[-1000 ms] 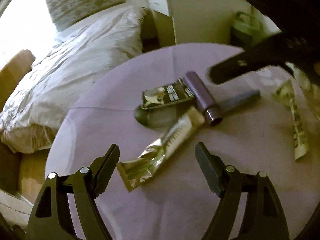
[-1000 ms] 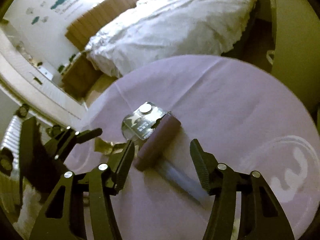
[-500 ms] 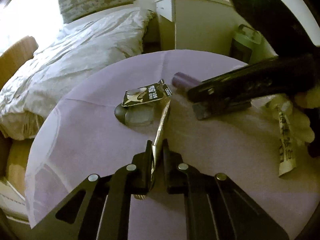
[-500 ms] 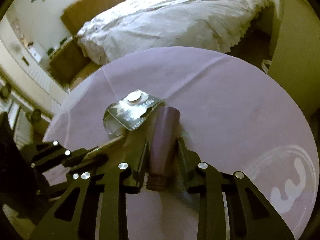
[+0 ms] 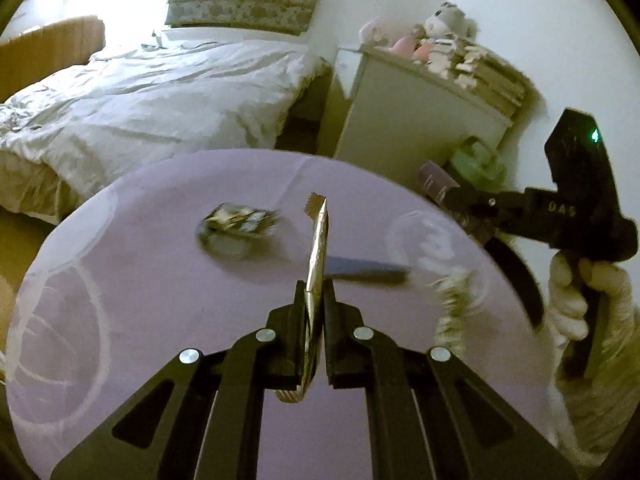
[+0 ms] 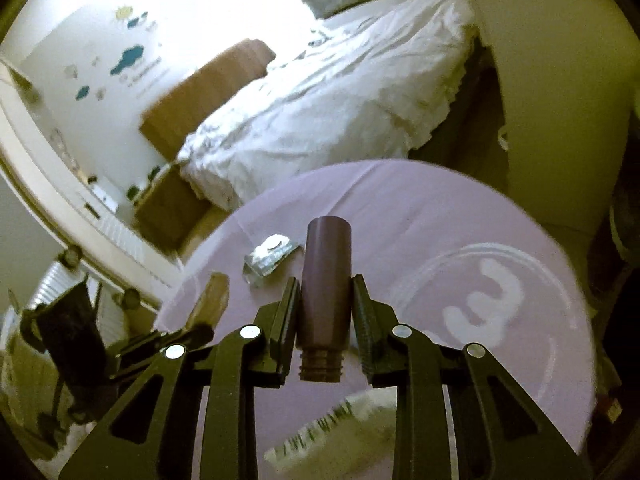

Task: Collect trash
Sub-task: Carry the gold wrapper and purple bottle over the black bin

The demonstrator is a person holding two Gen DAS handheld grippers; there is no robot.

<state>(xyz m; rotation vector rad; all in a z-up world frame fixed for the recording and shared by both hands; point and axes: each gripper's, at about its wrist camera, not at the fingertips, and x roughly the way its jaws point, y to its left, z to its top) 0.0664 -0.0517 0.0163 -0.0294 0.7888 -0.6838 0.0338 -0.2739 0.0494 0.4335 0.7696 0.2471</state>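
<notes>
My left gripper (image 5: 315,300) is shut on a flat gold foil wrapper (image 5: 318,248), held edge-on above the round purple table (image 5: 160,300). My right gripper (image 6: 325,300) is shut on a purple tube (image 6: 326,280) with a threaded neck toward the camera, lifted off the table. In the left wrist view that tube (image 5: 434,184) and the right gripper (image 5: 472,216) hang past the table's right rim. A dark printed packet (image 5: 240,220) lies on a clear lid in the middle. A white wrapper (image 6: 320,428) lies near the front edge.
A dark flat strip (image 5: 368,270) lies on the cloth right of the foil wrapper. A bed with white bedding (image 5: 160,92) stands behind the table, a white cabinet (image 5: 412,120) with soft toys to its right. A gloved hand (image 5: 580,300) holds the right gripper's handle.
Both grippers closed, the left on the foil wrapper and the right on the purple tube, then lifted them off the table. The right gripper has swung away to the table's right edge.
</notes>
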